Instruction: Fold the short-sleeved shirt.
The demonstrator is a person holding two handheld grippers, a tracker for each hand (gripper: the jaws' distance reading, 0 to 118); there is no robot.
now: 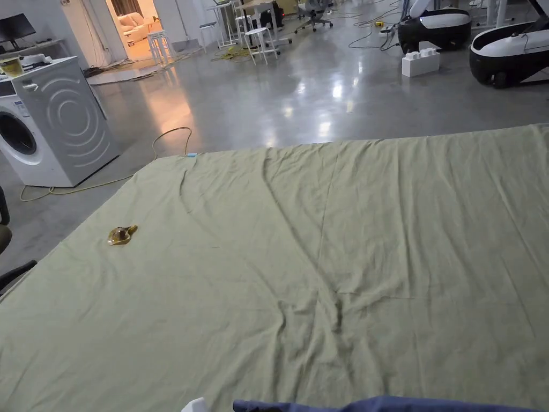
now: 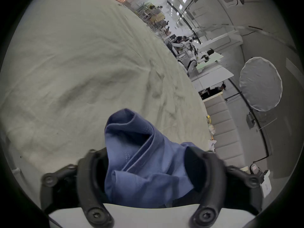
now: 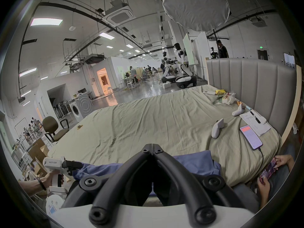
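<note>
Left hand-held gripper (image 2: 148,170) clamped on a bunched wad of the blue short-sleeved cotton shirt (image 2: 141,162), cloth squeezed between both black jaws and poking up past them in a rolled fold. Right hand-held gripper (image 3: 152,151) with jaws pressed together at the tips, no cloth visibly pinched between them, sitting just over the shirt. Rest of the shirt strung along the near edge of the bed, just a thin blue strip at the bottom of the head view. Off to the side in the right gripper view, the hand (image 3: 54,179) gripping the white handle of the left tool, dark band on the wrist.

Further out, wrinkled pale green bedsheet (image 1: 321,257) covering the bed. Small amber-brown hair clip (image 1: 121,235) lying alone on it toward the left edge, well apart from the shirt. Beyond the bed, shiny grey concrete floor (image 1: 300,96) and a white front-loading washing machine (image 1: 53,129) on the left.
</note>
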